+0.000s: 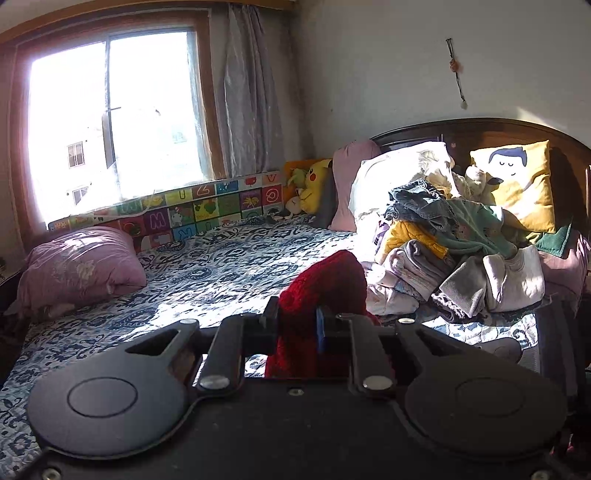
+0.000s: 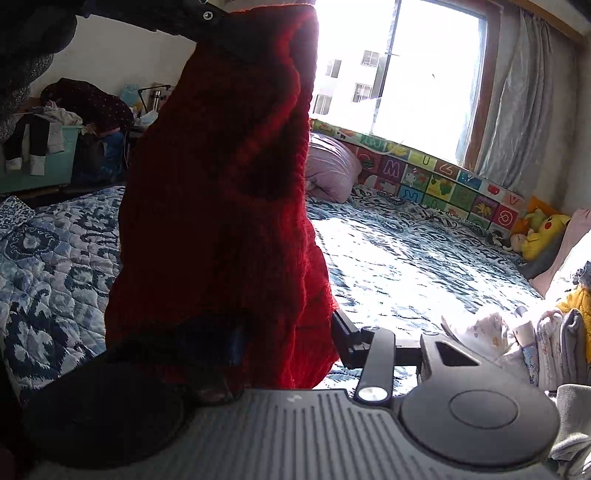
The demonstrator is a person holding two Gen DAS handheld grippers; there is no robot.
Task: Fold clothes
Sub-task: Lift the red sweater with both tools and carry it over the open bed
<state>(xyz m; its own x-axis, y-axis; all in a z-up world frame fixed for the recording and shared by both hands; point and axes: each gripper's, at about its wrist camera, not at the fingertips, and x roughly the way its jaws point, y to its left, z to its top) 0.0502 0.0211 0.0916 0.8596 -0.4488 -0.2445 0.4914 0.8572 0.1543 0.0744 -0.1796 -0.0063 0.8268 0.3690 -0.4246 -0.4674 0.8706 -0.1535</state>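
A red knitted sweater (image 2: 221, 184) hangs above the bed, held between both grippers. In the left wrist view my left gripper (image 1: 295, 326) is shut on a bunched part of the sweater (image 1: 332, 284), which rises in a hump past the fingers. The right wrist view shows the left gripper (image 2: 229, 29) at the top edge, with the sweater hanging down from it. My right gripper (image 2: 290, 338) has a thick lower part of the sweater pressed between its fingers. Its right finger (image 2: 341, 328) touches the cloth, while the left finger is hidden behind it.
The bed's blue patterned quilt (image 1: 207, 273) lies below. A pile of loose clothes (image 1: 461, 251) sits by the headboard, beside a yellow pillow (image 1: 521, 188). A pink pillow (image 1: 77, 266), an alphabet mat (image 1: 192, 210) and a yellow plush (image 1: 317, 184) line the window side. A teal crate (image 2: 48, 158) stands beyond the bed.
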